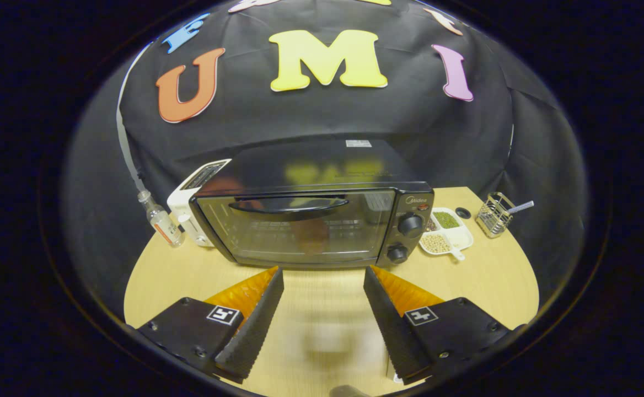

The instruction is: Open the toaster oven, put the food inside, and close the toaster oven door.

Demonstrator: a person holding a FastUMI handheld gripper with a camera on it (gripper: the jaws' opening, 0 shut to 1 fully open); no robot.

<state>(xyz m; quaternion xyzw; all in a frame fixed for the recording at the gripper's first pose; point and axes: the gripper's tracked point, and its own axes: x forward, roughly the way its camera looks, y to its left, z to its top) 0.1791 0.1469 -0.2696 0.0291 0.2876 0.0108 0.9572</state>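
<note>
Two fingers of the tongs [323, 275] are spread wide apart with nothing between them, hovering over the light wooden worktop [482, 275]. Just ahead sits the black toaster oven with a glass door [311, 220], door shut. Left of it: a white pop-up toaster [189, 207] and a small clear bottle [159, 219]. Right: a white divided dish of beans [446, 231] and a wire holder [495, 214].

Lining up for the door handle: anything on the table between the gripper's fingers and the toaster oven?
No. In the gripper view the open gripper faces the closed toaster oven, with just bare table between.
</note>
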